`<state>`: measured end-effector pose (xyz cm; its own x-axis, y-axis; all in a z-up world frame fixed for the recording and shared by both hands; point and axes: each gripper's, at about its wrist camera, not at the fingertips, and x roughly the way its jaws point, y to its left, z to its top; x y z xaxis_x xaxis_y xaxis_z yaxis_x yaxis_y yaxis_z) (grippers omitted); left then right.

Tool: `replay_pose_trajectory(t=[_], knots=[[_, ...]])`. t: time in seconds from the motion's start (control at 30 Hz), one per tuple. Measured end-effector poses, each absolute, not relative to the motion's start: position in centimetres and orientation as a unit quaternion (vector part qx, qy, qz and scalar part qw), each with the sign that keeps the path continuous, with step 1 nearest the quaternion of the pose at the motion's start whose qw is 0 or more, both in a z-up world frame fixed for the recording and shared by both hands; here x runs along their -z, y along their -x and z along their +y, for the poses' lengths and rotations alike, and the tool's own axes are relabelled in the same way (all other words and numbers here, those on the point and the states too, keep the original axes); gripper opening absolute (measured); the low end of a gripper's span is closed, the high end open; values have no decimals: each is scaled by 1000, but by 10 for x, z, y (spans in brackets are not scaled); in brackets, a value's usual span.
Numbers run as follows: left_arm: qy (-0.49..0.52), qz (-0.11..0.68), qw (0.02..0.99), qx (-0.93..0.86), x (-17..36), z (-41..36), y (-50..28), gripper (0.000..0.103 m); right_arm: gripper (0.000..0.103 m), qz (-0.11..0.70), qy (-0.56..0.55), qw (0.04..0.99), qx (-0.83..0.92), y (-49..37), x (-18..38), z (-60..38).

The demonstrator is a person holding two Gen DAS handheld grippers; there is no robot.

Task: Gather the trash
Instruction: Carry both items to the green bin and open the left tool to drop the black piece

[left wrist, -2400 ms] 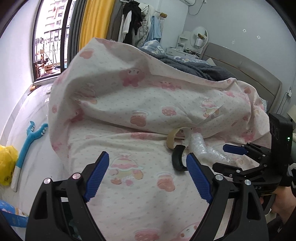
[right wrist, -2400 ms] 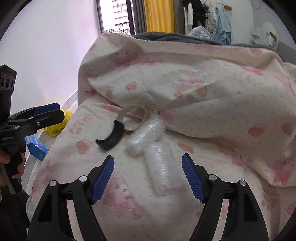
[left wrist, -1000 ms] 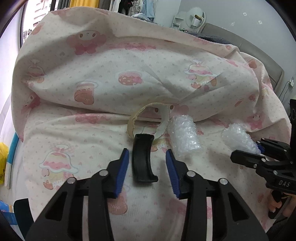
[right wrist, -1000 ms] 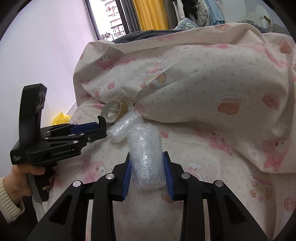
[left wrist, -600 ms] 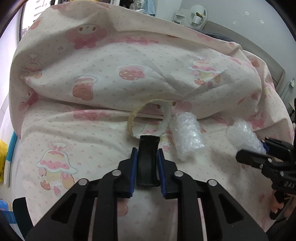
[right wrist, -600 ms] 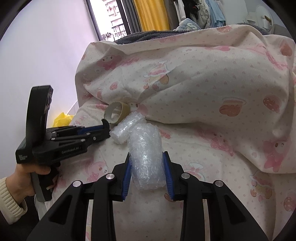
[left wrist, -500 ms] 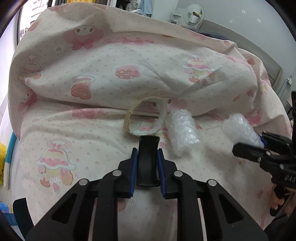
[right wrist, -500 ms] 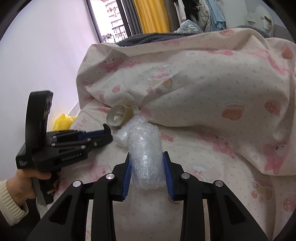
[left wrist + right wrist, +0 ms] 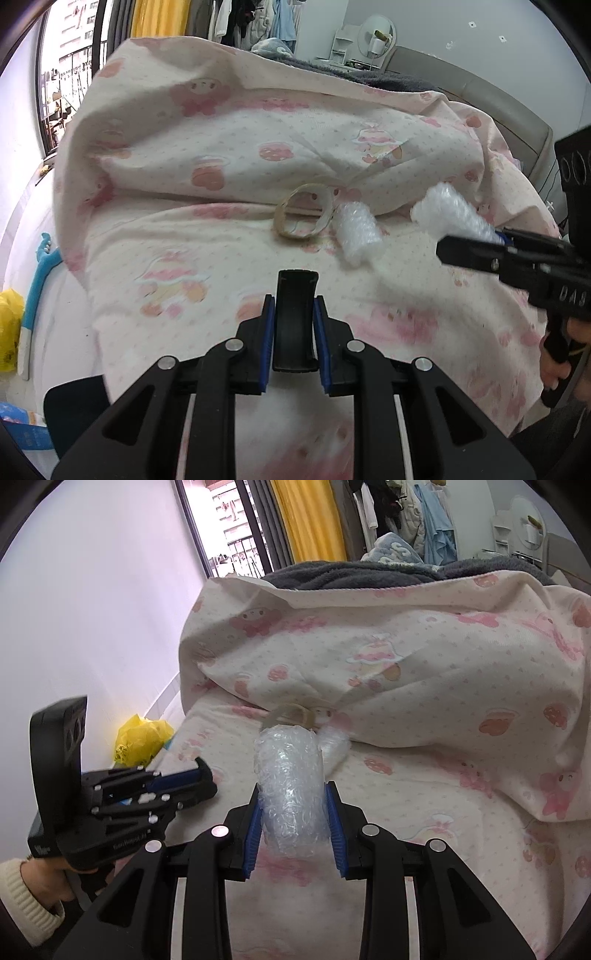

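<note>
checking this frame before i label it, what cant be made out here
- Left wrist view: the black curved piece clamped in the left tongs; its near end is hidden behind the fingers.
- Right wrist view: the cardboard tape ring and the second bubble wrap roll are mostly hidden behind the bubble wrap roll held in the right tongs.
- Both views: no trash bin shows.

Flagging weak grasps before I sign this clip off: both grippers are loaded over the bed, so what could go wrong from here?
1. The left gripper pinches the curved black piece only by its edges; it might twist free.
2. The bubble wrap roll in the right gripper is squashy and could slip.
3. The tape ring and second bubble wrap roll remain on the bed, easily missed.
</note>
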<state>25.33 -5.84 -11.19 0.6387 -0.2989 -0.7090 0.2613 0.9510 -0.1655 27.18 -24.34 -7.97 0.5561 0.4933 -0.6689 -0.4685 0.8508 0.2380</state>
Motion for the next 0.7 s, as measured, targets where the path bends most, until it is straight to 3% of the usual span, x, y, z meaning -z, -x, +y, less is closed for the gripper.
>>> replay_pose_trajectory(t=[0.7], knots=[[41,409,908,76,116,49,-202,22,33,390,-20,874,-289,-244,59,-158]])
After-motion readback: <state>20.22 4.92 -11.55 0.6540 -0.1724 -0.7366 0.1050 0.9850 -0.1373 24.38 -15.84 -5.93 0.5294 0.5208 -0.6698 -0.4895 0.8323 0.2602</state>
